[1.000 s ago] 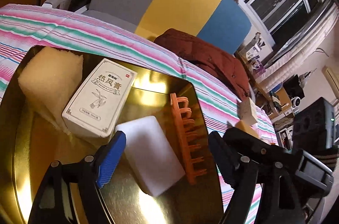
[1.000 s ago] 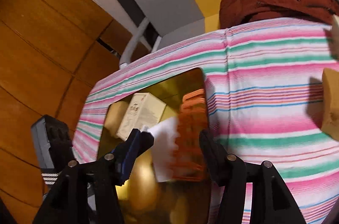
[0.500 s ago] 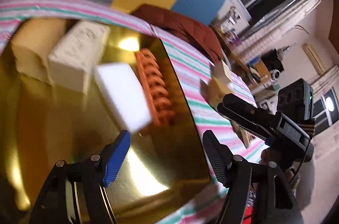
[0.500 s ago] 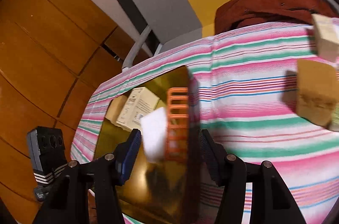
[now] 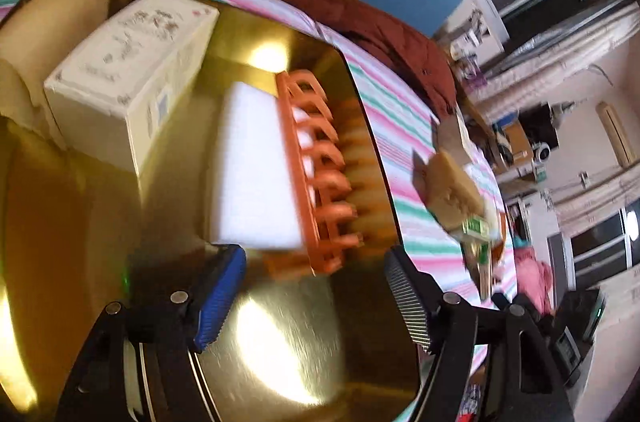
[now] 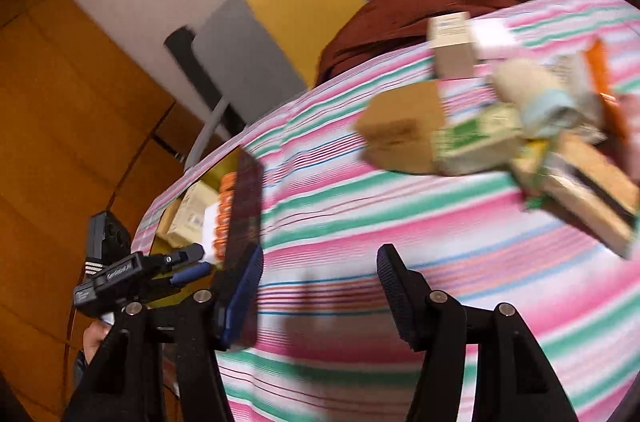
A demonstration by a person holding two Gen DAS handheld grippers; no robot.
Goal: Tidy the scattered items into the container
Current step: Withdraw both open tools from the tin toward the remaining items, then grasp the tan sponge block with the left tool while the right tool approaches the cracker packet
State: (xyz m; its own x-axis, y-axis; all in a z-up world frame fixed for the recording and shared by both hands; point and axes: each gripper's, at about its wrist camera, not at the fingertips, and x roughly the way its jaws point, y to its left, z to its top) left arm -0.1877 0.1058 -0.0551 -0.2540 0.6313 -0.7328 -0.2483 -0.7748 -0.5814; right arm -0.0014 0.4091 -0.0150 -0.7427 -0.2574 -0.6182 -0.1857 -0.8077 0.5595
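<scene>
Gold tin part-filled, now swinging the empty, open right gripper toward the brown box, left gripper hovering open, needing a clean pinch.

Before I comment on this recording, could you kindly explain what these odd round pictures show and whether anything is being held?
A person carries a hand-held two-finger gripper in each hand, each with a fisheye camera looking along its fingers. The left view shows the left gripper, open and empty, over a gold tray holding a white sponge, an orange comb-like piece and a cream box. The right view shows the right gripper, also open and empty, above the striped cloth, facing a pile of scattered boxes.
</scene>
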